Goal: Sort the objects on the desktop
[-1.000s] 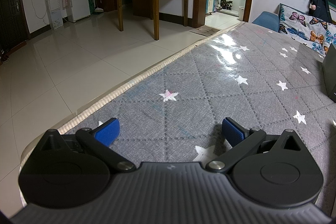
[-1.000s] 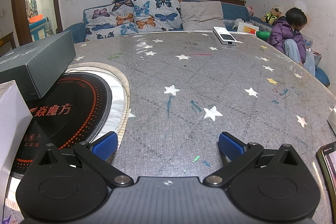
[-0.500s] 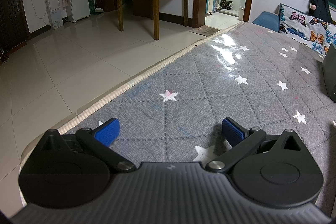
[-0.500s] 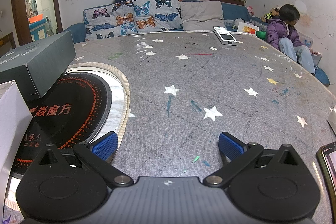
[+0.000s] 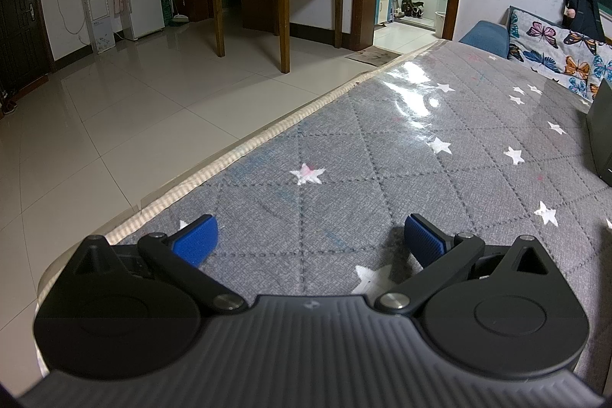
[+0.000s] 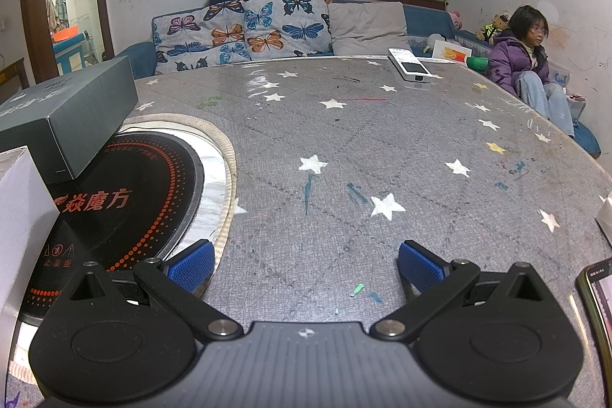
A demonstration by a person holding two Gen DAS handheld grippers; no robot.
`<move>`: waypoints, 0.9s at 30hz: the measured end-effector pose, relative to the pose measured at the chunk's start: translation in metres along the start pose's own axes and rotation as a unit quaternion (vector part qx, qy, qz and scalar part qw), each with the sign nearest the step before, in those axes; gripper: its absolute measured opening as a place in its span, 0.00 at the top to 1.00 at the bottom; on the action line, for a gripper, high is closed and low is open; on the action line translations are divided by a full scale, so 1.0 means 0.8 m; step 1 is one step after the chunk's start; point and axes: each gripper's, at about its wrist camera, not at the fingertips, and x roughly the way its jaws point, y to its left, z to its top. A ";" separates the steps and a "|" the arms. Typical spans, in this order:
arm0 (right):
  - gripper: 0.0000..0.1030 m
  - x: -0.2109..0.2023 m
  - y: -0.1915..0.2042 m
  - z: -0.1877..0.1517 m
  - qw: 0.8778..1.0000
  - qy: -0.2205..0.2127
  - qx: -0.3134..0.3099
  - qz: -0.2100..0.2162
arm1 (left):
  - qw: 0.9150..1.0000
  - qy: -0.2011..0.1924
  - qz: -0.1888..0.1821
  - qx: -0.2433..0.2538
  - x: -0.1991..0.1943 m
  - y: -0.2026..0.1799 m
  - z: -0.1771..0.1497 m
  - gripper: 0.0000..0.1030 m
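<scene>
1. Both claws are spread wide and hold nothing: the left claw (image 5: 310, 235) hangs low over a bare stretch of the worktop (image 5: 440, 155) near its left edge, and the right claw (image 6: 306, 264) sits low over the star-patterned cover, its left pad (image 6: 191, 264) by the rim of the black cooktop disc (image 6: 126, 201).
2. Things to sort lie around the right claw, none touching it: a dark grey box (image 6: 67, 117) rests across the far left of the disc, a white box (image 6: 19, 216) stands at the near left edge, a phone (image 6: 596, 297) lies at the near right edge, and a white handheld device (image 6: 409, 65) lies at the far side of the worktop.
3. My judgement: sorting has not started; this is the step of choosing a first object and approaching it.
4. Next, the right claw probably needs to swing right to the phone or left to the boxes. The grey box looks wider than the opening, so it may need 2 claws or a grip across its narrow side.
5. A seated person (image 6: 531, 63) is at the far right, well apart from both claws.
</scene>
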 end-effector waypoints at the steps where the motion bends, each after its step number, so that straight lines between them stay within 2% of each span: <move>1: 0.00 0.000 0.000 0.000 1.000 0.000 0.000 0.000 | 1.000 0.000 0.000 0.000 0.000 0.000 0.000 0.00; 12: 0.00 -0.004 0.004 -0.001 1.000 -0.001 0.000 -0.007 | 1.000 0.000 0.000 0.000 0.000 0.000 0.000 0.00; 15: 0.00 -0.009 0.010 -0.001 1.000 0.000 0.000 0.005 | 1.000 0.000 0.000 0.002 0.000 -0.002 0.000 0.00; 27: 0.00 -0.055 0.072 0.009 0.996 -0.036 -0.077 0.013 | 1.000 -0.007 -0.007 0.011 -0.015 -0.002 -0.001 0.00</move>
